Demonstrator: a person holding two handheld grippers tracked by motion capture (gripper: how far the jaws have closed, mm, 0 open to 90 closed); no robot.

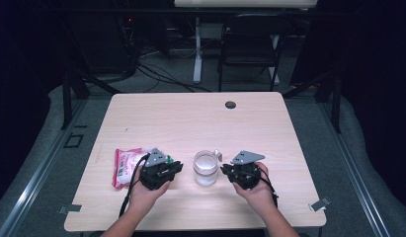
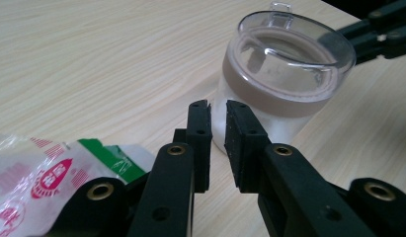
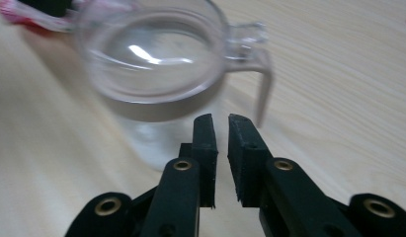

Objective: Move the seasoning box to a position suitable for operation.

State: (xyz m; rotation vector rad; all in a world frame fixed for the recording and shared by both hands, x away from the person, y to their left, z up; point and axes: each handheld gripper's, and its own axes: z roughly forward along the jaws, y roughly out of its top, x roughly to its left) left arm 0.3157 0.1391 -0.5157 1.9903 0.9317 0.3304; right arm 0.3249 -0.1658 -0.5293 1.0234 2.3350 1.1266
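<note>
A clear lidded jar with a brown band and side handle stands on the wooden table, holding something white. Left of it lies a pink, white and green packet. My left gripper hovers over the packet's right end and points at the jar. Its jaws are shut to a thin gap with nothing between them, and the packet lies under them. My right gripper faces the jar from the other side, shut and empty, just short of the glass.
A dark round grommet sits near the table's far edge. Beyond the table stand a black chair and a white desk leg, with cables on the floor. The right gripper's jaws show behind the jar.
</note>
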